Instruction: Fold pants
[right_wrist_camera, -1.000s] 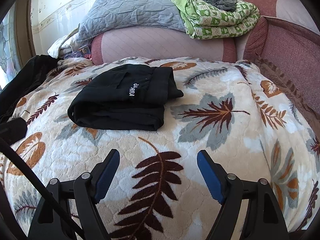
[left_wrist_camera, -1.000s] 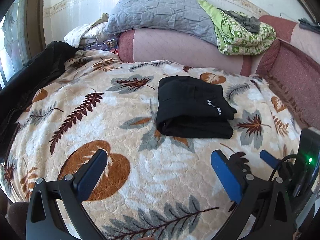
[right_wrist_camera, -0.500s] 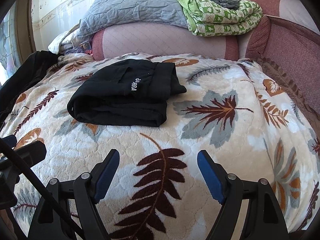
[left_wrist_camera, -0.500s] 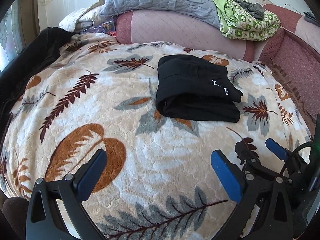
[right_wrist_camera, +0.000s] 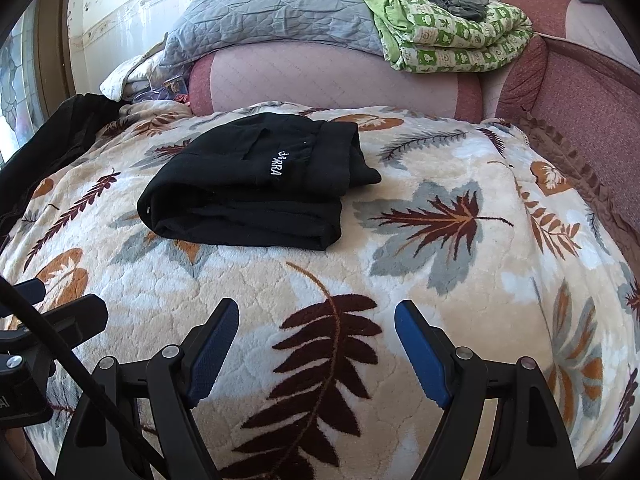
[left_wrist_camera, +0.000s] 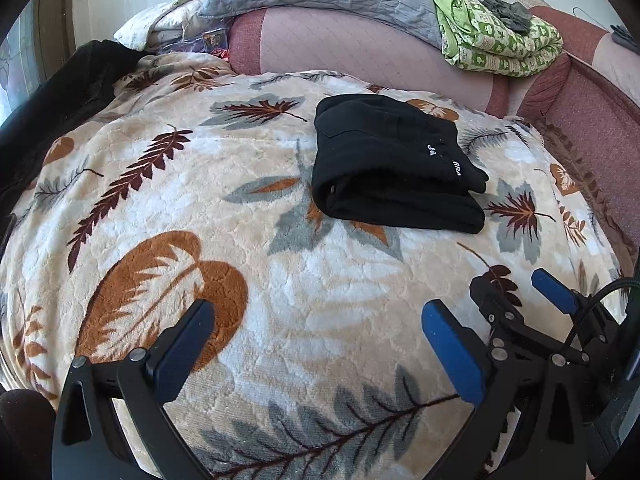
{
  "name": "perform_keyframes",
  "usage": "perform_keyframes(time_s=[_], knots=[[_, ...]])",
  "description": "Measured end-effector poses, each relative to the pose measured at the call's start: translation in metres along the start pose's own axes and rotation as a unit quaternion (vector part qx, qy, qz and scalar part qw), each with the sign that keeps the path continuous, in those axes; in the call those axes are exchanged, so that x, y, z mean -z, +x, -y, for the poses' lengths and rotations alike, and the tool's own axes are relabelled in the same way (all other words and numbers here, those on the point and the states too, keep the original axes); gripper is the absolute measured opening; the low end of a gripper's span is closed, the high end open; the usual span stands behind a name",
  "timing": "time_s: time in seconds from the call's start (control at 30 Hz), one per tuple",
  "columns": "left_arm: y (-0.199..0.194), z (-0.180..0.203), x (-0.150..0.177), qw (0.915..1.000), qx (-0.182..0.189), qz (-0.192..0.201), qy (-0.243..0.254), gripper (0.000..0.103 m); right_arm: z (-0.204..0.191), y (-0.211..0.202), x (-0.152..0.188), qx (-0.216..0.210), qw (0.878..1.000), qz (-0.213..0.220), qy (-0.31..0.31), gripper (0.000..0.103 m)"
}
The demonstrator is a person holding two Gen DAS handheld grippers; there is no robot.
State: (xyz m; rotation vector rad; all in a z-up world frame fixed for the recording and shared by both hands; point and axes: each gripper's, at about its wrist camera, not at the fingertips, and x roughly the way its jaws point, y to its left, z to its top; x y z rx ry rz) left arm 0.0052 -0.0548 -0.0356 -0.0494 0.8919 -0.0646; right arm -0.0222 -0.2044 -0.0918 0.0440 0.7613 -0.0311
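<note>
Black pants (left_wrist_camera: 394, 168) are seen folded into a compact stack on the leaf-print blanket (left_wrist_camera: 280, 288), near the pink headboard (right_wrist_camera: 332, 80). Left gripper (left_wrist_camera: 316, 344) and right gripper (right_wrist_camera: 316, 340) are held with jaws spread, empty, well short of the pants.

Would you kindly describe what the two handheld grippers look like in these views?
Both the left gripper and right gripper have black plastic frames with silver pivot screws and two fingers faced with blue pads. A black cable runs beside the right one.
</note>
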Motion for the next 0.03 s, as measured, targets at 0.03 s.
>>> perform_keyframes(time_s=[0.03], knots=[[-0.0001,0.0002,0.0002,1.0,-0.001,0.0,0.001,0.103,-0.0003,0.0002,0.0,0.0,1.0,0.0,-0.001,0.085]])
